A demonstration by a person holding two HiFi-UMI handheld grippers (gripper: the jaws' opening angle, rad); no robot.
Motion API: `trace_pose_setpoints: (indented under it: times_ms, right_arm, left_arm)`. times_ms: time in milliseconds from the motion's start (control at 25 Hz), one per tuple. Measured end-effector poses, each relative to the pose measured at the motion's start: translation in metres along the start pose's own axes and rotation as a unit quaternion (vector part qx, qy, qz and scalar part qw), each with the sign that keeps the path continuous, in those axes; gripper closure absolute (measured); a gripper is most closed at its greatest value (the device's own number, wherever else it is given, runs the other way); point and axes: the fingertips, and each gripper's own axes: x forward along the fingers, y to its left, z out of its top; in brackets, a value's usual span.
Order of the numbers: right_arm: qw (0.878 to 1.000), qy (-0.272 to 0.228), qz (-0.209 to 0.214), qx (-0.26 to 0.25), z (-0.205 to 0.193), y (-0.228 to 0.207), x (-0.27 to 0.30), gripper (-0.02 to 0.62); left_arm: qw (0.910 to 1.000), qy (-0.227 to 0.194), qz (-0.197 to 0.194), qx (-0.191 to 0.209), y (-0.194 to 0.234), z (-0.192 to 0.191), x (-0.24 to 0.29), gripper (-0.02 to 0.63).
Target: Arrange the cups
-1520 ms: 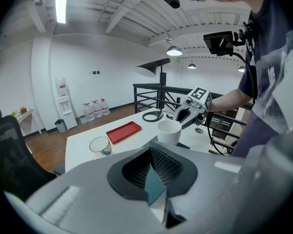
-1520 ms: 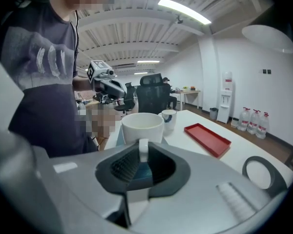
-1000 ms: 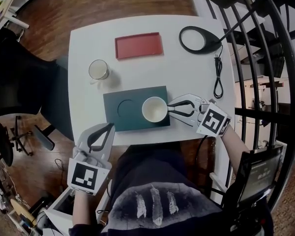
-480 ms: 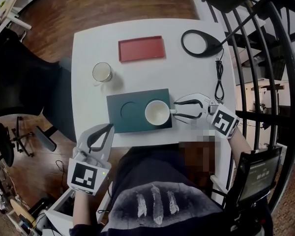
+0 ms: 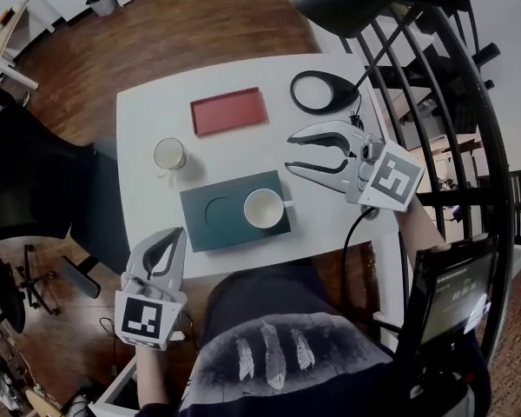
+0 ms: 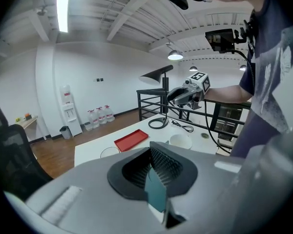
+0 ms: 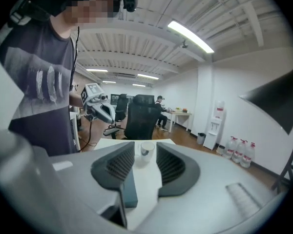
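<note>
A white cup (image 5: 264,208) stands in the right recess of the dark teal tray (image 5: 207,230); the left recess (image 5: 215,209) is empty. A second cup (image 5: 169,155) sits on the white table (image 5: 148,111), left of the tray. My right gripper (image 5: 290,152) hovers above the table, behind and to the right of the white cup. Its jaws have just been opening and hold nothing. In the right gripper view the far cup (image 7: 147,150) shows between the open fingers. My left gripper (image 5: 175,235) hangs off the table's near edge, shut and empty.
A red tray (image 5: 228,111) lies at the back of the table. A black lamp base (image 5: 323,92) with its cable (image 5: 359,115) sits at the back right. A black railing (image 5: 434,102) runs along the right side, and an office chair (image 5: 26,172) stands on the left.
The right gripper has let go of the white cup's handle, opened, and risen away toward the back right. The cup stays on the teal tray. The left gripper has lifted slightly.
</note>
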Motion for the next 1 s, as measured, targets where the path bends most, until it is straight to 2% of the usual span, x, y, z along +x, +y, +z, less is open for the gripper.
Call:
trace_pose_setpoints:
  times_ms: [200,360,440,480,520,760,880,1000]
  right_arm:
    - [0.997,-0.068,0.021,-0.023,0.055,0.005,0.011,0.471]
    - [0.995,-0.097,0.035,-0.006,0.066,0.011,0.010,0.472]
    - [0.995,-0.093,0.043,-0.002,0.062,0.018,0.020,0.473]
    - [0.995,-0.090,0.050,-0.002,0.061,0.023,0.026,0.505]
    - [0.994,-0.089,0.058,-0.001,0.061,0.028,0.033,0.593]
    - [0.994,-0.062,0.092,0.019,0.058,0.054,0.053,0.592]
    - [0.994,-0.055,0.090,0.019,0.063,0.058,0.060,0.592]
    - [0.994,-0.054,0.085,0.031,0.064,0.065,0.064,0.592]
  left_arm:
    - [0.9999,-0.008,-0.001,0.012,-0.003,0.017,-0.006,0.603]
    - [0.9998,-0.006,-0.006,0.018,-0.014,0.019,0.004,0.603]
    - [0.9998,-0.015,-0.006,0.013,-0.010,0.017,0.004,0.603]
    - [0.9997,-0.020,-0.004,0.013,-0.006,0.016,0.002,0.603]
    - [0.9996,-0.026,-0.004,0.015,-0.001,0.016,0.000,0.603]
    - [0.9991,-0.038,-0.014,0.017,0.005,0.010,-0.009,0.603]
    - [0.9983,-0.056,-0.016,0.004,0.009,0.010,-0.017,0.603]
    - [0.9970,-0.066,-0.036,-0.017,0.003,0.008,-0.024,0.603]
